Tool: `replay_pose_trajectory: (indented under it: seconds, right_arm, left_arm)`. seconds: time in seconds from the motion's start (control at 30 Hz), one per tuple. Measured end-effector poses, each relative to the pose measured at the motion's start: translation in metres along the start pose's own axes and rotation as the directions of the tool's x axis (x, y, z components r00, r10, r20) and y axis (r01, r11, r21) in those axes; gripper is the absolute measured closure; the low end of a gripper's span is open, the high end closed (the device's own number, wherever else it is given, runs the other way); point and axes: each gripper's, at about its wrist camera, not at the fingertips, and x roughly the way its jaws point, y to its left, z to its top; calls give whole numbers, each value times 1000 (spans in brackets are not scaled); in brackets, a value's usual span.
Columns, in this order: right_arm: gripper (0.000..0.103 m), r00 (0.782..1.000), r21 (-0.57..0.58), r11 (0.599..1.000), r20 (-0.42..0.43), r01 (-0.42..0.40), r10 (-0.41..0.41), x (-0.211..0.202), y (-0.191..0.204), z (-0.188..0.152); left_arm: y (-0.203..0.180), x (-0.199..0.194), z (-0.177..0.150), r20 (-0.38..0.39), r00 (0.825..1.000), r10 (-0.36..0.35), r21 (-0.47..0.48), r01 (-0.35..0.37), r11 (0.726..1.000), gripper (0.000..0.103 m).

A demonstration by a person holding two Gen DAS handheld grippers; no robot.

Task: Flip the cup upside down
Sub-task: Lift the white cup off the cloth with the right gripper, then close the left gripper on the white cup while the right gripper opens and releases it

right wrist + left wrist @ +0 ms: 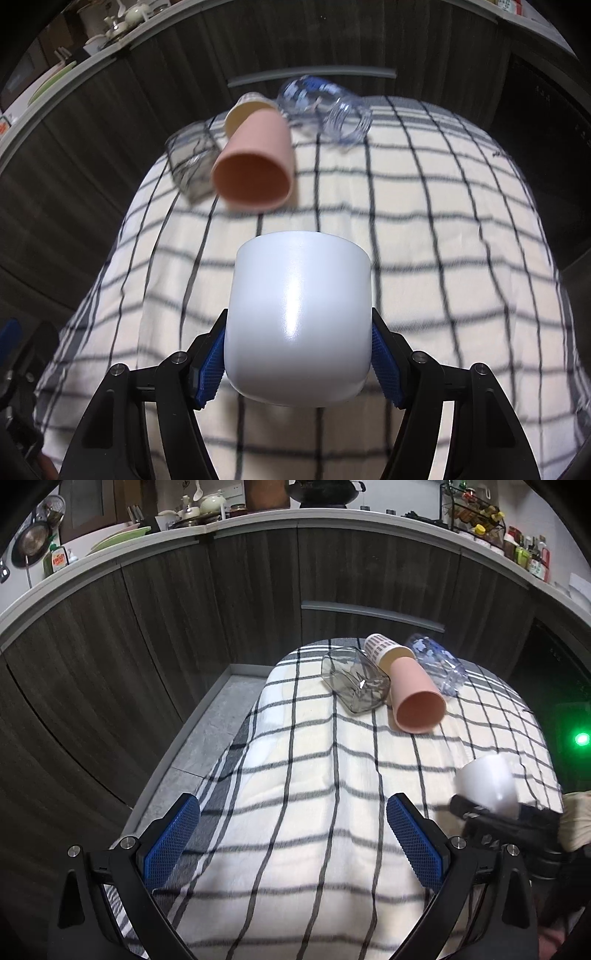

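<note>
Blue-padded left gripper hangs wide apart over the checked cloth, gripping nothing. Farther back lie a smoky glass jar, a pink cup and a clear bottle, all on their sides. Over to the right, the right gripper clamps the white cup between both pads, above the cloth.

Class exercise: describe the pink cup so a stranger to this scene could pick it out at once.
Start at the checked cloth and look to its far end, where several containers lie tipped over. The pink cup lies between a smoky square jar and a clear bluish bottle; it alone is opaque pink, mouth facing the camera.
</note>
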Motion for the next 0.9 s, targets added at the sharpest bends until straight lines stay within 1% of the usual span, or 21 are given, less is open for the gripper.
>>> replay_pose_trajectory:
  seconds: [0.2, 0.4, 0.5, 0.6, 0.77, 0.9]
  right_arm:
    - [35, 999, 7, 1000, -41, -6, 6, 2, 5, -16]
    - [36, 995, 30, 999, -96, -24, 27, 14, 6, -34]
    - [36, 994, 25, 999, -100, -34, 36, 15, 9, -37]
    - [36, 993, 43, 998, -107, -44, 48, 13, 5, -36]
    - [30, 994, 50, 997, -82, -62, 66, 0, 1, -31]
    - [30, 997, 43, 996, -31, -73, 75, -22, -4, -26]
  left_arm:
    - [6, -7, -14, -10, 1000, -16, -9, 16, 1000, 0]
    - [7, -8, -22, -9, 1000, -11, -8, 10, 1000, 0]
    - [6, -10, -23, -4, 1000, -17, -2, 17, 1000, 0]
    - [6, -12, -22, 5, 1000, -15, -1, 15, 1000, 0]
    - [4, -16, -22, 16, 1000, -2, 12, 1, 1000, 0]
    - [-3, -20, -22, 29, 1000, -11, 33, 10, 999, 0]
